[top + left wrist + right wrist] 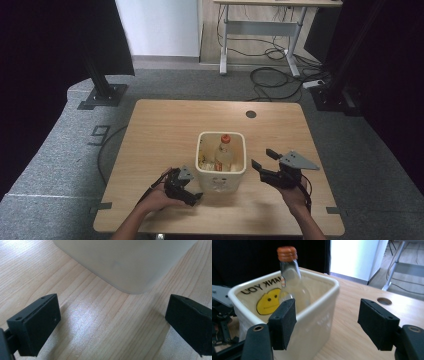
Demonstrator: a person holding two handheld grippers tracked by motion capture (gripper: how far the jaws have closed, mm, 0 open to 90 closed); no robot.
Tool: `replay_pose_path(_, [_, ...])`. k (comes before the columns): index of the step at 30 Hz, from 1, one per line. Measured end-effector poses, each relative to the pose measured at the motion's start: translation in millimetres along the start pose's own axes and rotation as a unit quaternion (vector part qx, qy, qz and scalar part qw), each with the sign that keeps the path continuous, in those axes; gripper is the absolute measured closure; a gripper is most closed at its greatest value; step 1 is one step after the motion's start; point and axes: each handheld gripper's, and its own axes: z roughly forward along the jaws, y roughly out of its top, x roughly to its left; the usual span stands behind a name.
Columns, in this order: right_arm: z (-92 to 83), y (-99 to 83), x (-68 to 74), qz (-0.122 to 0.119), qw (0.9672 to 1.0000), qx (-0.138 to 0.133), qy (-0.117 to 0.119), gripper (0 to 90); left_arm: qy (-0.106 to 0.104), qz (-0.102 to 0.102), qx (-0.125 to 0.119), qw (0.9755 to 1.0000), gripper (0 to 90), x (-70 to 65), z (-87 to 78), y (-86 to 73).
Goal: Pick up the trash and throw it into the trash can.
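Two grippers rest near a cream-white bin [221, 172] that stands in the middle of the wooden table [165, 125]. Inside the bin a clear bottle [223, 152] with an orange cap [286, 253] leans against the wall; its lower part is hidden behind the bin's rim in the right gripper view, and what lies on the bottom of the bin beside it is too small to name in the high view. The inner wall carries a yellow face and some letters, seen mirrored and partly cut off by the bottle.

The left gripper [192, 196] lies low on the table just beside the front left corner of the bin, held by the left hand [157, 200]. In its own view the two jaws stand wide apart with bare wood between them, and the rounded corner of the bin is just ahead, blurred and cut off by the top edge. Whether a jaw touches the bin cannot be told.

The right gripper [264, 159] is at the right side of the bin, a little away from it, with a grey plate on top. Its jaws are apart and hold nothing; the bin's corner shows past them in its view. The right hand [294, 195] is partly covered by the gripper body.
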Motion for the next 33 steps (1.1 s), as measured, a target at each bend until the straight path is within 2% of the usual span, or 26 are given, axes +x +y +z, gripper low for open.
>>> replay_pose_path(6, [-12.2, -17.6, -14.1, 0.02, 0.9997, 0.008, -0.014, 30.8, 0.0, 0.0, 0.0, 1.0, 0.0, 0.0, 0.0, 0.0])
replay_pose_path(15, [-25.6, -42.8, -29.6, 0.035, 0.9984, 0.032, -0.03, 31.4, 0.0, 0.0, -0.001, 1.0, 0.0, 0.0, 0.1, -0.1])
replay_pose_path(21, [-28.0, -57.9, -37.4, 0.046, 0.997, 0.05, -0.037, 31.6, 0.0, 0.0, -0.001, 1.0, 0.0, 0.0, 0.1, -0.1])
replay_pose_path(33, [-26.4, -71.0, -47.6, 0.068, 0.9944, 0.066, -0.046, 31.9, 0.0, 0.001, -0.001, 1.0, 0.0, 0.1, 0.1, -0.1])
